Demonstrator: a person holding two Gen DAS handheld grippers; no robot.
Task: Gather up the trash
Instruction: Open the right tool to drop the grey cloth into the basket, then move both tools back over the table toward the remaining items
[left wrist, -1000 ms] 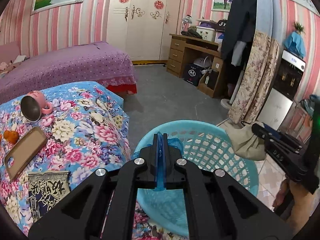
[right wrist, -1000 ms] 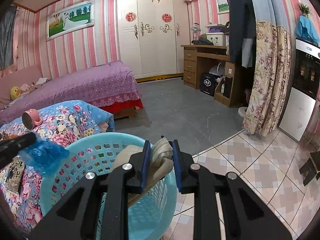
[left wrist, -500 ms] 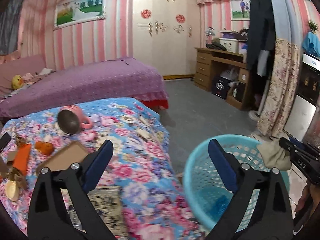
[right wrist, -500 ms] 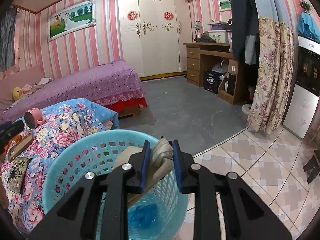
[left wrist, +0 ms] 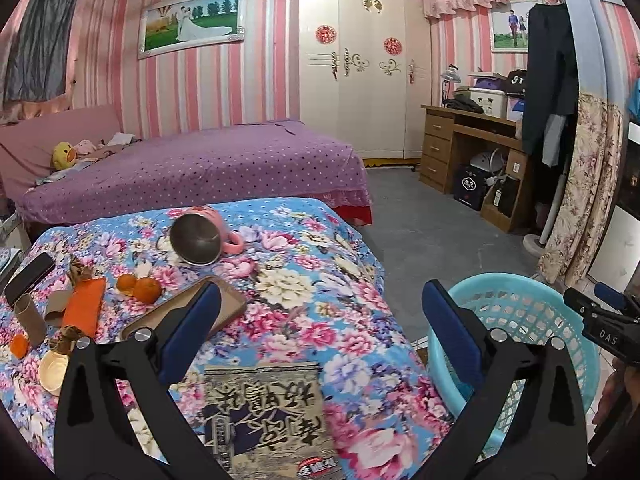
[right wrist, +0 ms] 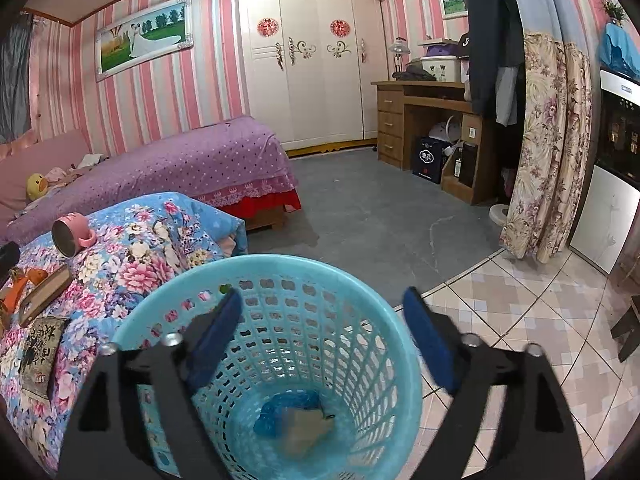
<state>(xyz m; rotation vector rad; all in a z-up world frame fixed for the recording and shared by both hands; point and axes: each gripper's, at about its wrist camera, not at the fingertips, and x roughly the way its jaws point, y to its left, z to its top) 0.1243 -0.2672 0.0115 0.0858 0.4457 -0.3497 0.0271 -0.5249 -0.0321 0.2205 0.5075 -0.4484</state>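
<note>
perforated round plastic basket, crumpled trash

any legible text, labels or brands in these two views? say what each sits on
"DAS": white letters on the right gripper, at the right edge of the left wrist view.
Large calligraphy characters on the dark book on the floral cloth: seen upside down, not readable; its red round logo is too blurred.
White round mark on the black bag under the desk: too small to read.
White letters on the black item atop the desk: partly hidden, unreadable.

left wrist: over floral table | right wrist: above basket | shared: both
</note>
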